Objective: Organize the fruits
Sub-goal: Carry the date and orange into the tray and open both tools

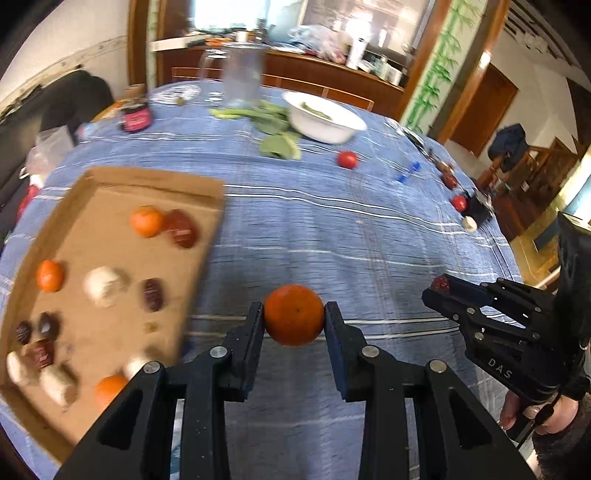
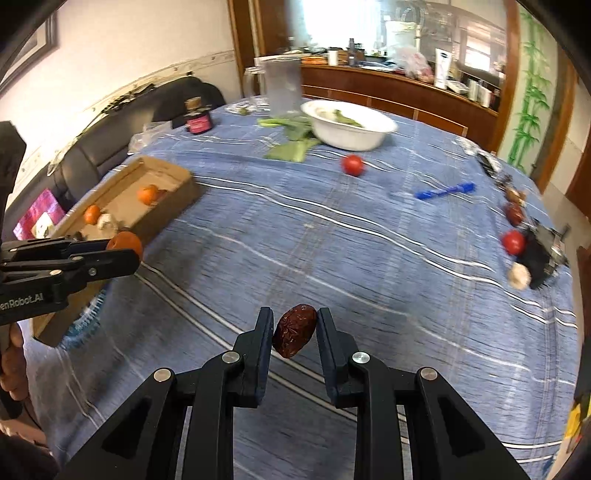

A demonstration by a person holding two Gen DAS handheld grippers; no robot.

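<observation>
This is a home dining room. A round table under a blue striped cloth (image 2: 369, 258) carries a white ceramic bowl (image 2: 351, 129), loose green leaves (image 1: 277, 146) and a clear plastic jug (image 1: 243, 74). Behind it runs a cluttered dark wooden sideboard (image 2: 388, 85) below a bright window (image 2: 332, 22). A black sofa (image 2: 110, 129) lines the wall, and a green bamboo painting (image 2: 532, 92) decorates a panel.

Clutter at the counter's far side
Saw a white bowl (image 2: 349, 125), clear pitcher (image 2: 282, 86), dark jar (image 2: 198, 117) and blue pen (image 2: 443, 191) on striped blue cloth (image 2: 369, 266).
</observation>
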